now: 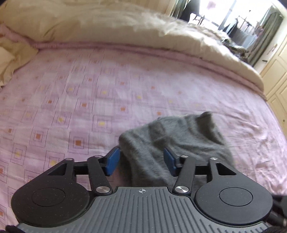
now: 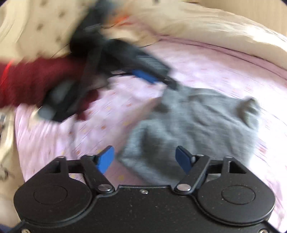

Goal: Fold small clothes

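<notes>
Pink patterned bedsheet [image 1: 71, 86], cream duvet [image 1: 107, 26] heaped behind, window [image 1: 224, 12] beyond. Grey garment [image 1: 179, 136] lies rumpled. My left gripper [image 1: 141, 159] and right gripper [image 2: 145, 157] both gape wide, holding nothing.

Bed [image 1: 89, 100] under pink patterned sheet. Grey garment [image 1: 172, 136] rumpled near bed's near edge. Cream duvet [image 1: 111, 26] heaped along far edge.

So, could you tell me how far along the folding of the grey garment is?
Nothing looks folded yet: the grey garment lies rumpled on the pink bedsheet. In hand: left gripper and right gripper are open at its near edge. Gripping and folding remain.
</notes>
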